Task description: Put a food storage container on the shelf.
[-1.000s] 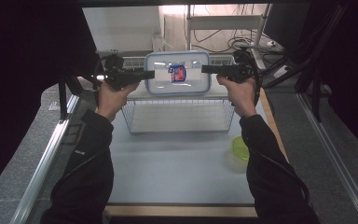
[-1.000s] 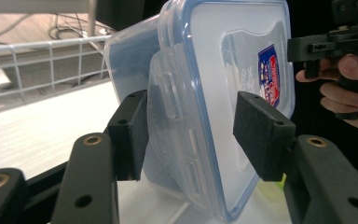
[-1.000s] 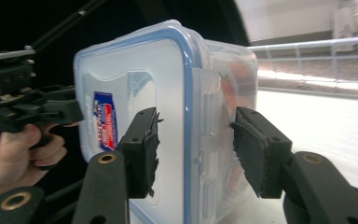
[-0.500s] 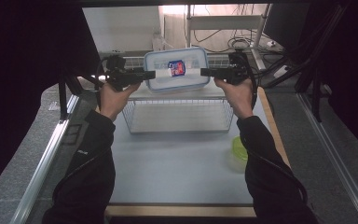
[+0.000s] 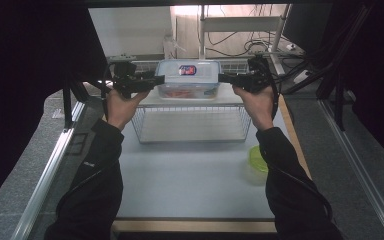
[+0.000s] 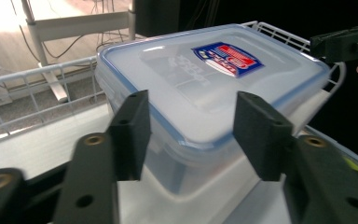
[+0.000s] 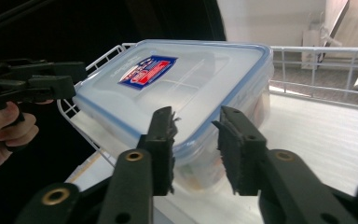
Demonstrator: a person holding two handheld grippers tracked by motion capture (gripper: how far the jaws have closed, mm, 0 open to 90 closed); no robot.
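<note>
I've got the plastic box point(image 5: 188, 79) w/ its blue-rimmed lid sitting on top of the wire rack point(image 5: 192, 122), at the far end of the tabletop point(image 5: 190, 175). My left tool point(image 5: 156, 80) is at its left end, right tool point(image 5: 222, 77) at its right end. In the left gripper view the jaws stand apart either side of the box's near corner, not pressing it. In the right gripper view the jaws are narrower but w/ a gap, just off the lid edge point(image 7: 223, 119), so also not clamped.

Risks, imo: box looks close to the rack's edge on the left-tool side; a nudge from either tool could slide it off. If I re-grip only on the lid rim, the lid may pop or the box may tilt, contents look loose inside.

Around: green-lidded tub point(image 5: 258, 162) on the tabletop near my right sleeve, well apart from the box. Cables and a shelf frame behind the rack limit pushing further back.
</note>
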